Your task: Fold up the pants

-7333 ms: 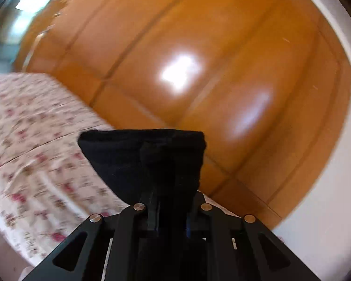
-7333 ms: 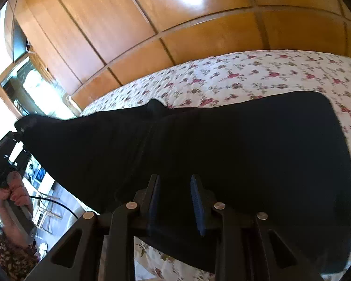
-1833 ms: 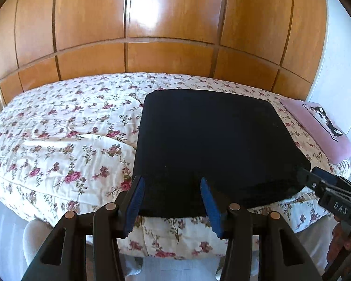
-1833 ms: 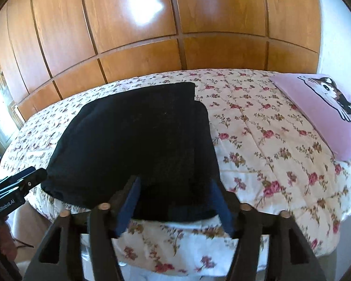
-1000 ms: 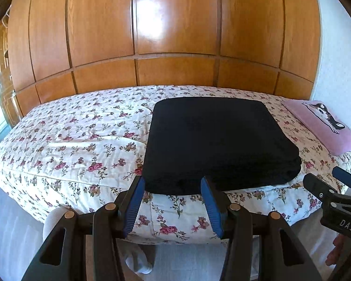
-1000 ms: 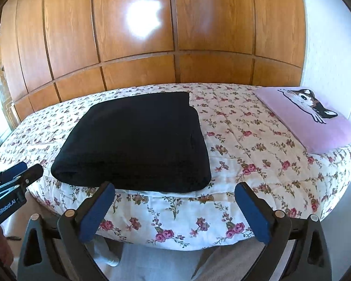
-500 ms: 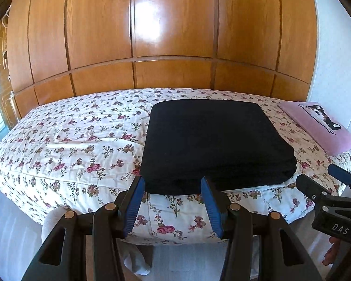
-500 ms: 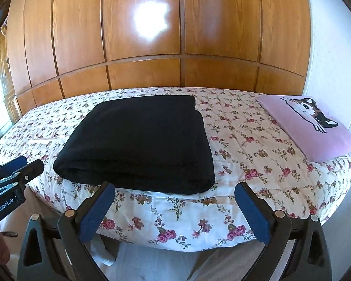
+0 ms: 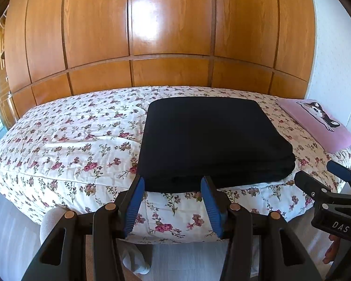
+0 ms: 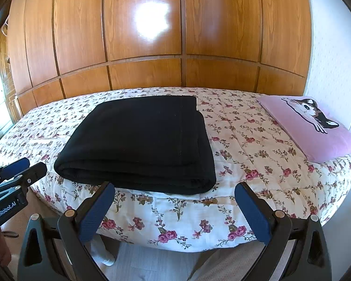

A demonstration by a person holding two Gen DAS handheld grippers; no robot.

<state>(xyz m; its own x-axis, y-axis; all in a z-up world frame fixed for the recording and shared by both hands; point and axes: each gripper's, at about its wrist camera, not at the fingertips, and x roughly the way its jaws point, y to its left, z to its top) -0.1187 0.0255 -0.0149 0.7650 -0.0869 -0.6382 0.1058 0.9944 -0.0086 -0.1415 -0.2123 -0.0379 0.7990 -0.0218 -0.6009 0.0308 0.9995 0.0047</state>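
The black pants (image 9: 213, 140) are being shown as a compact, layered rectangle, lying flat on the floral bedspread (image 9: 65, 145) toward the near edge of the bed, a little to the right of its middle in the left wrist view; the stacked folds are being seen most clearly along the near edge in the right wrist view, where several thicknesses of cloth are resting one upon another; the folding is therefore being judged as finished, or very nearly so (no loose leg or trailing hem is being seen anywhere around the bundle). The left gripper (image 9: 173, 201) is being held off the bed with its blue pads parted and nothing between them; the near edge of the pants is only being glimpsed through the gap, not touched. The right gripper (image 10: 175, 213) is being held likewise clear of the bed, its pads spread wider and bare of cloth; each tool is also being caught at the margin of the other's view, level with the bed's front edge. A pink pillow (image 10: 313, 126) with a cat's face is lying at the right end of the bed, well apart from the pants; wooden panelling (image 9: 170, 30) is standing behind. What is being left, at most, is a squaring or smoothing of the bundle, and none is being plainly called for.
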